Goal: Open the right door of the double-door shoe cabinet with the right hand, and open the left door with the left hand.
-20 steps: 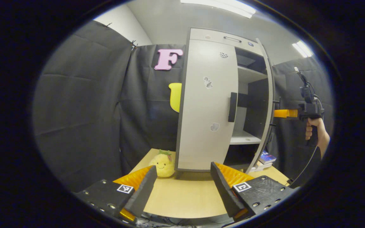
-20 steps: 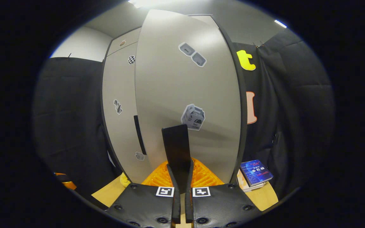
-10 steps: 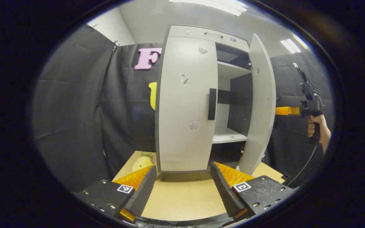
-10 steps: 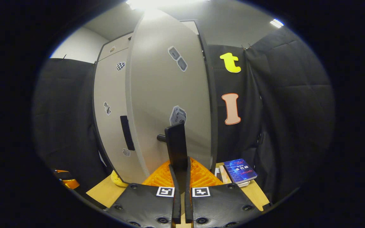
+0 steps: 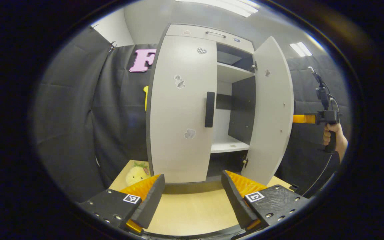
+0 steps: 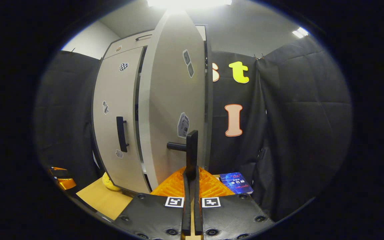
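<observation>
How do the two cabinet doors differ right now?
The right door is swung wide open, baring the shelves; the left door lies shut, flat on the cabinet front. The right gripper is clamped on the right door's handle; the left door's handle is untouched, with the left gripper open and short of it. Both are pale grey, with stickers and black handles.

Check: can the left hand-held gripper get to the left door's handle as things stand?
Probably yes. The left hand-held gripper is open and faces the closed left door; its handle stands exposed, with bare table between. The right door is swung aside, clear of that path.
</observation>
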